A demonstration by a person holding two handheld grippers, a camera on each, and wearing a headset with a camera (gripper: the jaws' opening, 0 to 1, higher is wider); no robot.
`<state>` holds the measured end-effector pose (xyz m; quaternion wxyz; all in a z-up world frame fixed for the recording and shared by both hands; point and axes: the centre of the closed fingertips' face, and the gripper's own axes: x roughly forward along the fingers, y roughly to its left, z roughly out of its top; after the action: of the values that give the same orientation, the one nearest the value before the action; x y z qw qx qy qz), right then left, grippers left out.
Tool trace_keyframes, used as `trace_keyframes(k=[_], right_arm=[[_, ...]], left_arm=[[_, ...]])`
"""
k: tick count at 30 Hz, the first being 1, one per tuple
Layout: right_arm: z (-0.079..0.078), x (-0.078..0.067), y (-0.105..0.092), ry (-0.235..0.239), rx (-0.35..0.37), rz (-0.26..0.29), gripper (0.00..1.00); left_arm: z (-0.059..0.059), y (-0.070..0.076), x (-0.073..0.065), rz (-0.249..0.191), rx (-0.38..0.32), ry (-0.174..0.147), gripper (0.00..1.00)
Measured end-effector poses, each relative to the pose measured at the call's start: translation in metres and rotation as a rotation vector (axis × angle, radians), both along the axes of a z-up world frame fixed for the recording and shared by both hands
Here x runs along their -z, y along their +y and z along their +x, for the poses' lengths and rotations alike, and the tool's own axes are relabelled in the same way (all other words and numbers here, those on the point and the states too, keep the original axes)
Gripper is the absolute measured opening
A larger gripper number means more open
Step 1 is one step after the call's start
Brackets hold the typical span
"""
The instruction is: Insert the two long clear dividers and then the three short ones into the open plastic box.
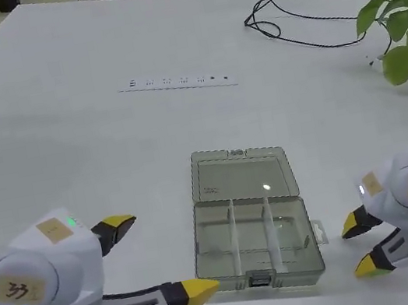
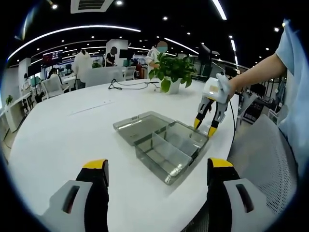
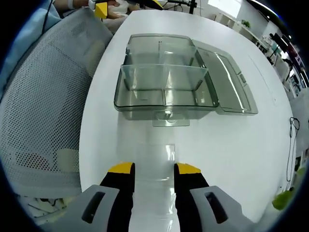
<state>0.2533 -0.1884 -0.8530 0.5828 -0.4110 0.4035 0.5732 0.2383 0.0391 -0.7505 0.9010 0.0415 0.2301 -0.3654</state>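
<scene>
The open clear plastic box point(image 1: 256, 247) lies in front of me with its lid point(image 1: 241, 176) folded flat behind it. Two long clear dividers point(image 1: 234, 230) stand lengthwise inside it. My left gripper point(image 1: 155, 257) hovers open to the left of the box, nothing between its yellow-tipped fingers point(image 2: 96, 166). Right of the box, my right gripper point(image 1: 360, 246) is open low over the table. In the right gripper view a flat clear divider piece point(image 3: 161, 155) lies on the table between the box point(image 3: 164, 82) and the right gripper point(image 3: 154, 169), running in between its jaws. The left gripper view shows the box point(image 2: 166, 147) and the right gripper point(image 2: 208, 121) beyond it.
A white power strip point(image 1: 180, 82) lies across the table's middle, with a black cable point(image 1: 284, 24) behind it at the right. A potted plant point(image 1: 404, 30) stands at the far right edge. A grey mesh chair point(image 3: 48, 96) sits beside the table's near edge.
</scene>
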Motion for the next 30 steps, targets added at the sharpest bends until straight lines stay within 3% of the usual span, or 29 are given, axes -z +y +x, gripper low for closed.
trace_keyframes(k=[19,23,30], right_arm=[[0.012,-0.022,-0.004,-0.074,0.096,0.05,0.33],[0.015,-0.033,-0.001,-0.111,0.087,0.063,0.33],[0.022,-0.056,0.014,-0.178,0.082,0.112,0.33]], left_arm=[[0.004,-0.013,0.0,-0.011,0.039,0.002,0.83],[0.005,-0.015,0.006,-0.008,0.045,0.019,0.84],[0.009,-0.019,0.002,-0.034,0.04,0.033,0.82]])
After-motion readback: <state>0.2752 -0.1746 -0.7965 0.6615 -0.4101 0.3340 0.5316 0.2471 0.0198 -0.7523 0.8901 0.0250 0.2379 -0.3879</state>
